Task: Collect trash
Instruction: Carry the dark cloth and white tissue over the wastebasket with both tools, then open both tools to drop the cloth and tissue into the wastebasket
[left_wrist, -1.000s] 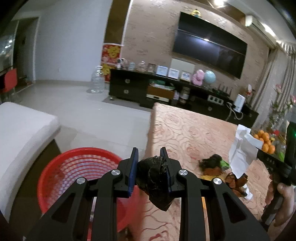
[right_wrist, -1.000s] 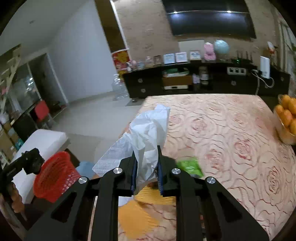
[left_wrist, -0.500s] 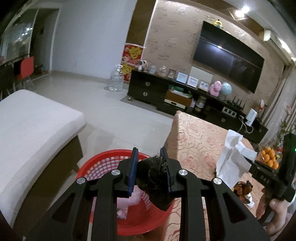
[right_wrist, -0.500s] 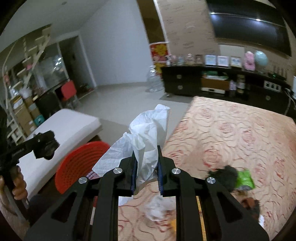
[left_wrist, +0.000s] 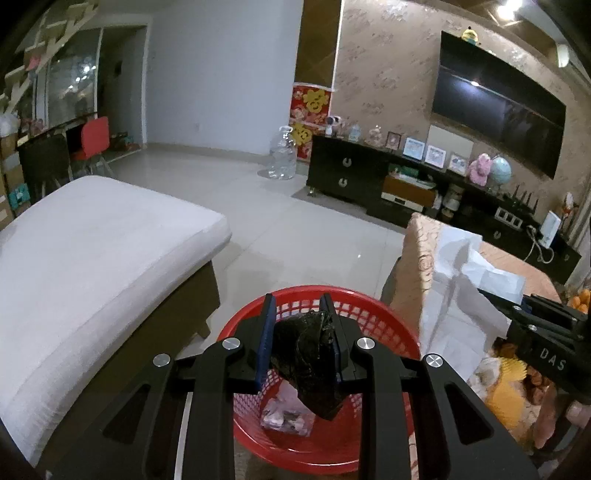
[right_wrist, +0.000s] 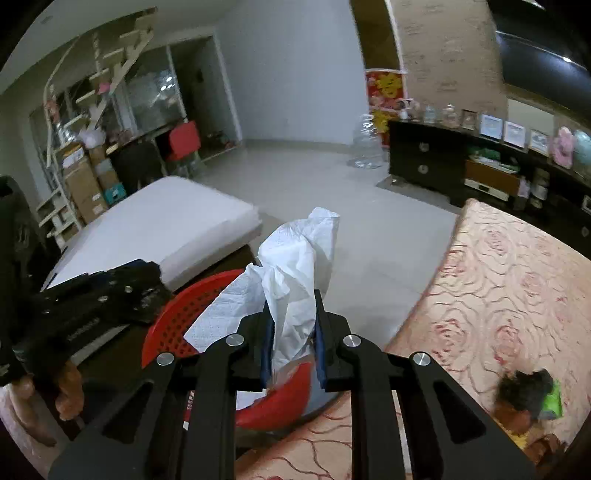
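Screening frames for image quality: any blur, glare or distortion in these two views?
Left wrist view: sharp, fisheye-bent walls, ceiling light glare on the TV, dim room. Right wrist view: table and trash pile smeared by blur; tissue in the right gripper stays crisp.

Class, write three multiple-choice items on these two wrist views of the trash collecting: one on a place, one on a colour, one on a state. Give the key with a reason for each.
1. Where is the black crumpled trash?
A. on the white cushion
B. between the left gripper's pads, over the basket
C. on the floor

2. What colour is the basket?
A. red
B. blue
C. grey

3. What state is the right gripper in?
A. open and empty
B. shut on the white tissue
C. lying on the table

Key: B, the left gripper pinches it above the basket; A, its mesh wall is red; B, tissue sticks up from between the closed pads.
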